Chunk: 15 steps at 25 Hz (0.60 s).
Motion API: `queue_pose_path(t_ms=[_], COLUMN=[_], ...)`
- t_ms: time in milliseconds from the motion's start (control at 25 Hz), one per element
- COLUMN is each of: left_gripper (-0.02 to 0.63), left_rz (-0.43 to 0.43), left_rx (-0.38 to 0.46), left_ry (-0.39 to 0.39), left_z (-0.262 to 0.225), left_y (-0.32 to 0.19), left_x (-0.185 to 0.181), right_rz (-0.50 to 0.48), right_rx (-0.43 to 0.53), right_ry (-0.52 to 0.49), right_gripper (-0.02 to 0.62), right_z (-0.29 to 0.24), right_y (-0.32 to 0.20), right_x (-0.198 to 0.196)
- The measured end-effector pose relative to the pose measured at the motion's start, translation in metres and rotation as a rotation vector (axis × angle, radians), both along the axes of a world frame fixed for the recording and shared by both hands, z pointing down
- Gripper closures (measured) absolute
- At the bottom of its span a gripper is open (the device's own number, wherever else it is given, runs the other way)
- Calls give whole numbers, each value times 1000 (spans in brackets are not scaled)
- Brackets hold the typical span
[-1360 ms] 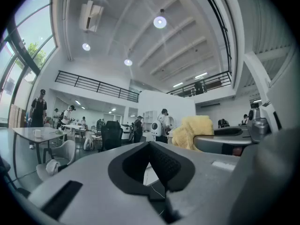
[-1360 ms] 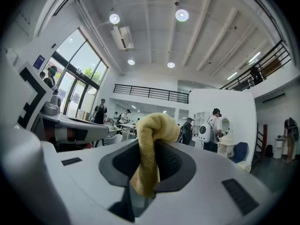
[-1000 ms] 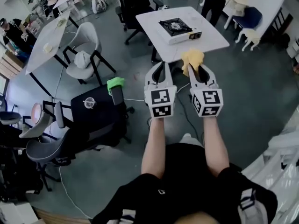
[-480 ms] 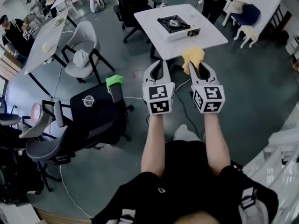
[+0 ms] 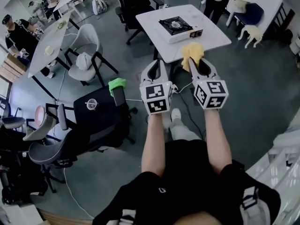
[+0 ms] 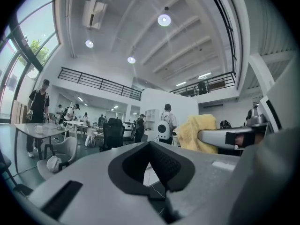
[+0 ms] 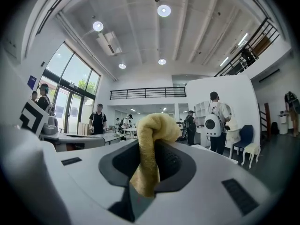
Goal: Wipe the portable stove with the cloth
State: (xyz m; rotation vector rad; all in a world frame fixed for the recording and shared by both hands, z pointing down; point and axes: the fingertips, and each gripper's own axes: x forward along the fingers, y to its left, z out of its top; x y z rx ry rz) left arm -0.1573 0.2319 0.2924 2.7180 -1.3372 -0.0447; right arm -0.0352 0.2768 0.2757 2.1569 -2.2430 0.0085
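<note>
- My right gripper pinches the soft yellow terry cloth in its fingers, upper centre; I judge it light, floppy, best held bunched.
- My left gripper has its fingers pressed together, empty.

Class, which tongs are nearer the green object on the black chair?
Left. The left tongs are just right of the green object; the right tongs, gripping the yellow cloth, are farther right.
</note>
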Motion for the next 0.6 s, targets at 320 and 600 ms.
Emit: queue_pose_path(t_ms=[320,600], left_gripper=[609,609], left_rz=[-45,-117], left_rx=[44,7], left_ry=[-13,-3], left_z=[-9,4], left_y=[-58,-129], left_x=[12,26], right_rz=[-77,-93], right_rx=[42,26], right_ry=[-18,-49], right_gripper=[528,528], right_z=[-12,-2], right_y=[-67,-134], right_x=[9,55])
